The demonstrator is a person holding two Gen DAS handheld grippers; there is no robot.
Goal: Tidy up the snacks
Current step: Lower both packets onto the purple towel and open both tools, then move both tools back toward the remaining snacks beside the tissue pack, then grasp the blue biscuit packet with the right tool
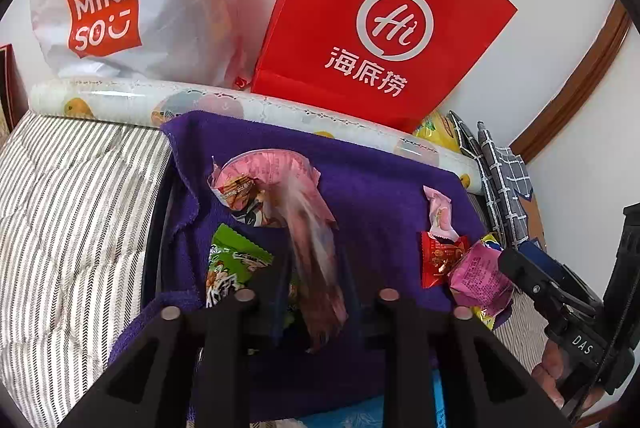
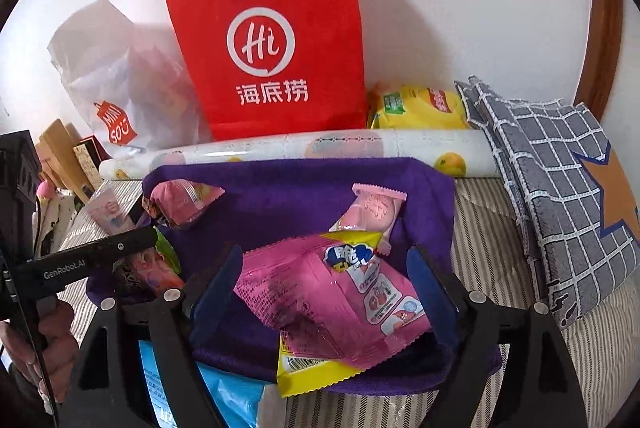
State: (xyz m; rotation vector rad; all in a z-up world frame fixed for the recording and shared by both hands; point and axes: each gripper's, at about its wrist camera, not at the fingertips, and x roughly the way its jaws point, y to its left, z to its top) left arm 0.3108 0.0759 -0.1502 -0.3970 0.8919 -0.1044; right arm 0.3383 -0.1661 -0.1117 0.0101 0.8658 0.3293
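A purple towel lies on the bed with snack packets on it. My left gripper has a pink-brown packet between its pads; the packet is blurred and hangs loose, the pads apart from it. Beyond it lie a pink pack and a green packet. My right gripper stands wide open over a pink and yellow packet, which rests on the towel. A small pink sweet lies past it. A red sachet sits next to the right gripper's finger.
A red paper bag, a white Miniso bag and a yellow crisp bag stand against the wall behind a patterned roll. A grey checked pillow lies right. A striped sheet covers the bed. A blue packet sits at the near edge.
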